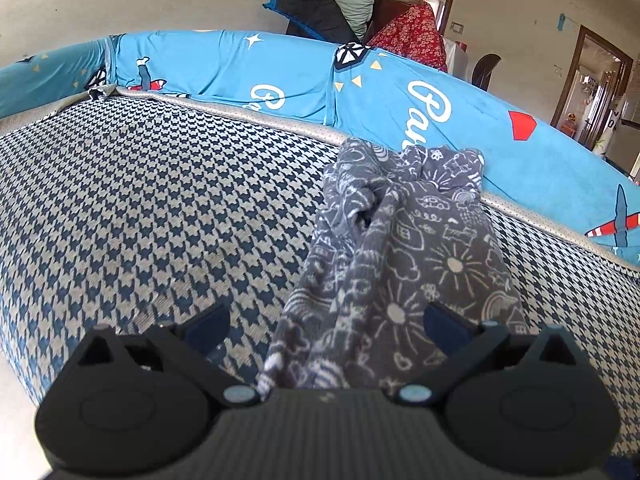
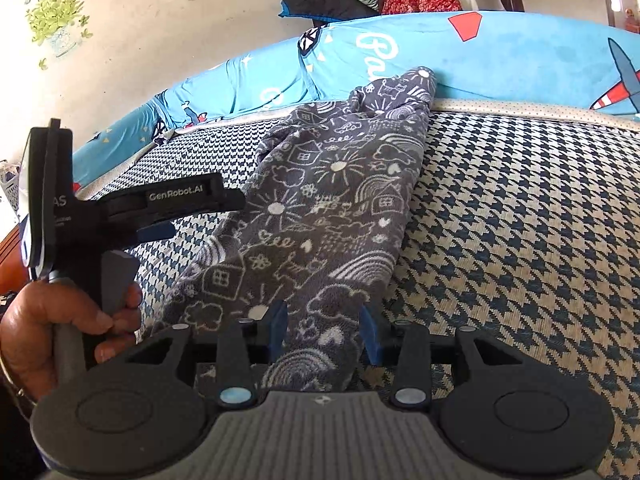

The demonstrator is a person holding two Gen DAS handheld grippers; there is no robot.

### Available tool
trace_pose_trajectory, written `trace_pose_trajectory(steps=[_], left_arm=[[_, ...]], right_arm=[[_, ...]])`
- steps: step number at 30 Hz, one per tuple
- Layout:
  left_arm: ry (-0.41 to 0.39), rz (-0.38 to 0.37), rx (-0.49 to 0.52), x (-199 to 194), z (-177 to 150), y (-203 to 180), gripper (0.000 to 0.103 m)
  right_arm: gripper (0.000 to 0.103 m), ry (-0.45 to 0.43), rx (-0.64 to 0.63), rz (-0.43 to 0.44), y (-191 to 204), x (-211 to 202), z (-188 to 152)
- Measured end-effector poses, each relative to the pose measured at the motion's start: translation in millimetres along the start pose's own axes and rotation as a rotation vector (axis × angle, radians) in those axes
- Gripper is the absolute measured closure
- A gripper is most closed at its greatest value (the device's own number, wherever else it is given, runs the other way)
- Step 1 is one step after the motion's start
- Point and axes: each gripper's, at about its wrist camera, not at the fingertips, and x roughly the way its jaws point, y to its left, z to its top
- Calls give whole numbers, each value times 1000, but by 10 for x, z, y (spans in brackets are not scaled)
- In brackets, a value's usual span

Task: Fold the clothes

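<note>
Grey doodle-print garment (image 1: 400, 264) on houndstooth cushion (image 1: 152, 200) — blue cover (image 1: 460, 92) behind.

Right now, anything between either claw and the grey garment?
Nothing visible. The grey patterned garment lies directly between the right claw's open fingers, and the left claw, also open, sits right over its near end on the houndstooth cushion.

On my left gripper (image 2: 160, 216), seen from the right wrist camera, I can read "GenRobot.AI" in white letters on its black side. On its upright part stand the letters "AS", and under them some small print that I cannot read. The blue cover (image 1: 460, 132) behind the seat carries white cursive writing, cut off; it begins with "Pa" in both views
</note>
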Motion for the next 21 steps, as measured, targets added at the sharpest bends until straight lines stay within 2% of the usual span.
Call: trace_pose_trajectory(steps=[10,21], left_arm=[[40,-19,57,334,170,-56,0],[68,77,86,625,295,24,0]], right_arm=[[64,9,69,5,-81,69,24],[64,17,65,2,-78,131,24]])
